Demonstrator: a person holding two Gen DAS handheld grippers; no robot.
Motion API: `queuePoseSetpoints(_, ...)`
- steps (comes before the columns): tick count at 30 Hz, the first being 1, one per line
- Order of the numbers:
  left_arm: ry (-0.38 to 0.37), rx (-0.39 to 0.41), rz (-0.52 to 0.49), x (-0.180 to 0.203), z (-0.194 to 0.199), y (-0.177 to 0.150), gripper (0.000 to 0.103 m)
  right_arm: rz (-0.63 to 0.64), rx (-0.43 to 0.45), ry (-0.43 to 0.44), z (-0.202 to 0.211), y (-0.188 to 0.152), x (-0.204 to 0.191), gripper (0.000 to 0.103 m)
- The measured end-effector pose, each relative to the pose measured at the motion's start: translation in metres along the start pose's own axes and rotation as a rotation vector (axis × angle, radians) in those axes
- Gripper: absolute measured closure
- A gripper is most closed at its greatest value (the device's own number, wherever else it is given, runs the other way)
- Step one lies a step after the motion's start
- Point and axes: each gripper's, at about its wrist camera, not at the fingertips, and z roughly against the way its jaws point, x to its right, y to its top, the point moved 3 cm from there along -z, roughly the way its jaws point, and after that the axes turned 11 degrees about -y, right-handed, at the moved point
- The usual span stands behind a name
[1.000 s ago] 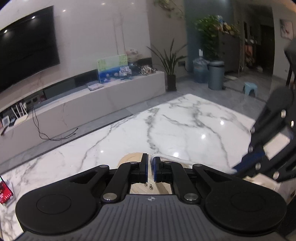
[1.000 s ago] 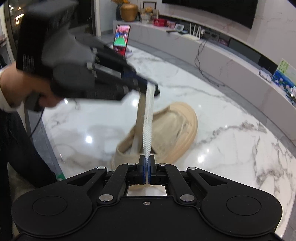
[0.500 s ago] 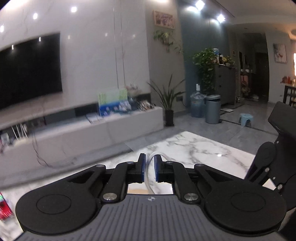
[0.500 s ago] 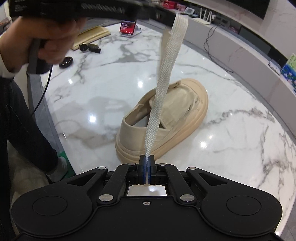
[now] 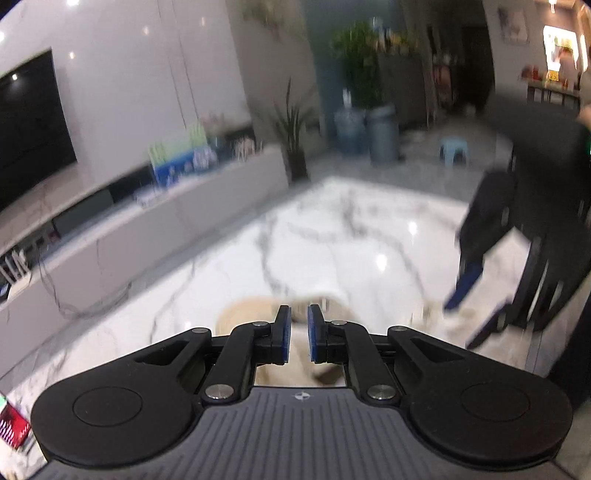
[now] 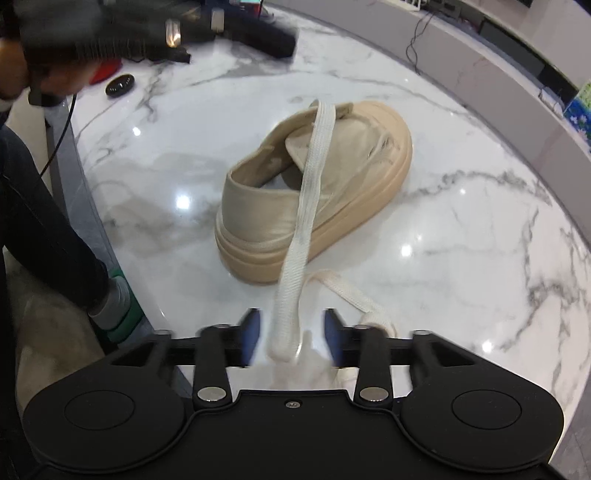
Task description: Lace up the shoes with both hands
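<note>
Shoe point(image 6: 325, 188) of beige fabric with a thick tan sole sits at the centre of the right wrist view on a white marble table point(image 6: 480, 258), its toe toward the upper right of the frame and its open collar toward the lower left. Nothing shows inside the shoe but its dark lining and raised tongue. A flat white lace point(image 6: 310, 192) runs from the eyelets near the top of the shoe down over the collar and sole to the bottom centre of the frame, where its end hangs loose between the blue pads of the right gripper point(image 6: 291, 334); those jaws have just been opening and now stand apart on either side of the lace without pressing it. A second loop of lace lies on the marble just right of them. At the upper left, blurred, the left gripper point(image 6: 236, 33) is held in a hand point(image 6: 48, 79) above the table, near a small dark oval object point(image 6: 120, 85).

In the left wrist view the left gripper point(image 5: 299, 334) shows its blue pads narrowly parted; blur hides whether the pale lace passes between them, so the hold cannot be told. Beyond them the beige shoe point(image 5: 251, 314) lies low in the frame, and the right gripper point(image 5: 476, 306) stands at the right edge. A grey bin point(image 5: 384, 134) and a water jug point(image 5: 349, 127) stand on the floor in the upper middle; their contents cannot be seen.
</note>
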Motion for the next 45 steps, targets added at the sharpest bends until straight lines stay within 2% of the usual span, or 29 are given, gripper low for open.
queuePoseSetpoints(3,0.034,-0.039,0.080,-0.014,-0.003,-0.008,0.092,-0.097,0.053,-0.032,0.005,0.008,0.016,0.064)
queuePoseSetpoints(7,0.001,-0.124,0.240,-0.039,-0.018,-0.027,0.080,-0.176,0.091,-0.029,0.005,0.027,0.029,0.064)
queuePoseSetpoints(12,0.034,-0.234,0.310,-0.054,-0.040,-0.046,0.073,-0.132,0.105,-0.048,0.003,0.059,0.023,0.064)
queuePoseSetpoints(13,0.042,-0.246,0.309,-0.055,-0.042,-0.048,0.067,-0.111,0.105,-0.055,0.001,0.069,0.021,0.064)
queuePoseSetpoints(15,0.061,-0.269,0.300,-0.060,-0.043,-0.049,0.062,-0.083,0.103,-0.076,-0.003,0.084,0.020,0.064)
queuePoseSetpoints(18,0.068,-0.262,0.308,-0.074,-0.039,-0.048,0.062,-0.012,0.095,-0.108,-0.014,0.111,0.013,0.065)
queuePoseSetpoints(21,0.047,-0.260,0.317,-0.087,-0.033,-0.052,0.060,0.119,0.062,-0.090,-0.032,0.141,-0.003,0.065)
queuePoseSetpoints(22,0.049,-0.268,0.309,-0.090,-0.031,-0.055,0.059,0.154,0.046,-0.055,-0.040,0.152,-0.008,0.065)
queuePoseSetpoints(25,0.050,-0.290,0.327,-0.100,-0.029,-0.070,0.059,0.184,-0.017,0.060,-0.063,0.179,-0.017,0.066)
queuePoseSetpoints(29,0.041,-0.319,0.353,-0.107,-0.026,-0.087,0.059,0.238,-0.134,0.092,-0.101,0.199,-0.030,0.066)
queuePoseSetpoints(35,-0.007,-0.294,0.363,-0.109,-0.014,-0.092,0.059,0.319,-0.284,0.064,-0.138,0.200,-0.043,0.066)
queuePoseSetpoints(45,0.002,-0.287,0.367,-0.118,-0.007,-0.097,0.059,0.284,-0.376,0.098,-0.153,0.200,-0.031,0.068)
